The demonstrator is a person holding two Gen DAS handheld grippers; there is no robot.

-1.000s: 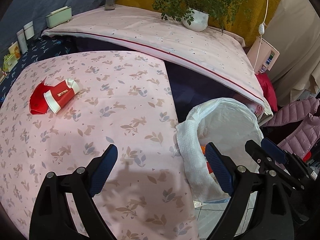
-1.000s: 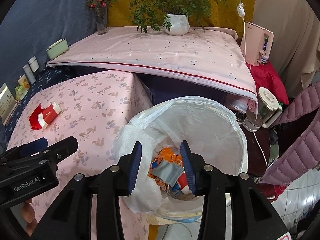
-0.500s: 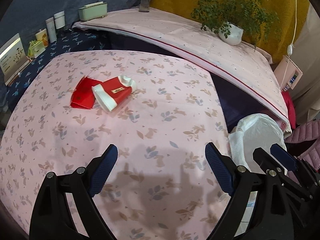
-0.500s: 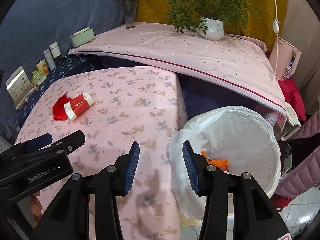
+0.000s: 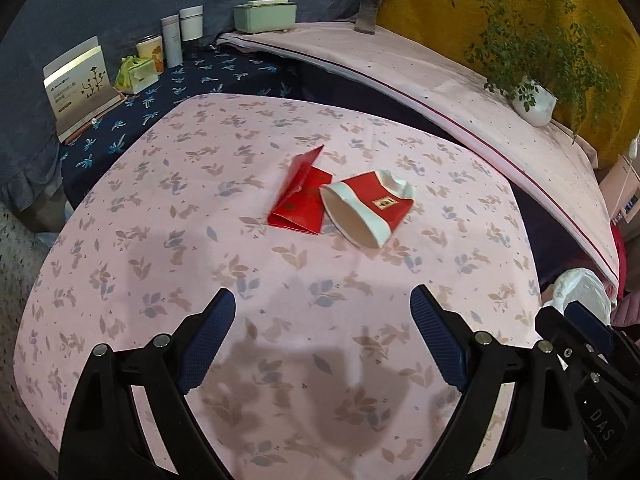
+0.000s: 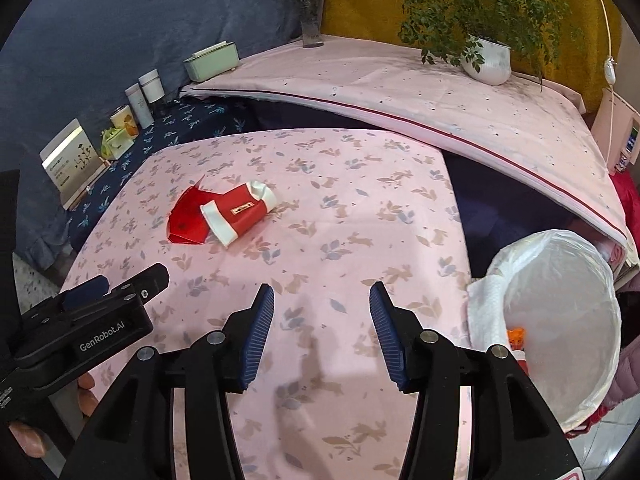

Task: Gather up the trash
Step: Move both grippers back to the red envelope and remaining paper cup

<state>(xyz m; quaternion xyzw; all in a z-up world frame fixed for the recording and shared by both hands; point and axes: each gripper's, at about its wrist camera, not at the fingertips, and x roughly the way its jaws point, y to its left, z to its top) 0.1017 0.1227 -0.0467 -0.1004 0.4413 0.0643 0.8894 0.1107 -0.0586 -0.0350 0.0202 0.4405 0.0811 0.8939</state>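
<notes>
- left gripper (image 5: 322,334): jaws spread wide, nothing between them; poised over the pink flowered tablecloth (image 5: 160,208), not touching it.
- right gripper (image 6: 321,330): jaws partly apart and just been opening wider, nothing between them; also above the tablecloth. its tip shows at 4 o'clock in the left view, just beside the left gripper.
- paper cup (image 5: 370,208): red with white bands, squashed, lying on its side on the tablecloth, mouth turned toward the camera in the left view. at 12 o'clock from the left gripper, a little toward 1, well apart from the fingertips. from the right gripper it lies at 11 o'clock, well apart.
- red packet (image 5: 302,204): folded red card or paper, flat on the tablecloth, touching the cup on its 9 o'clock side and partly under it in the right view; one flap stands up.
- trash bin (image 6: 560,320): lined with a white plastic bag, standing off the table edge at 3 o'clock from the right gripper; a scrap of orange rubbish shows inside. in the left view only its bag rim shows, at 3 o'clock.
- background, 10 to 12 o'clock: white card stand (image 5: 78,84), small tins and bottles, pale green box (image 5: 266,14), flower vase (image 5: 370,4).
- background, 1 to 2 o'clock: potted plant (image 5: 534,98) on a raised pink-covered ledge.
</notes>
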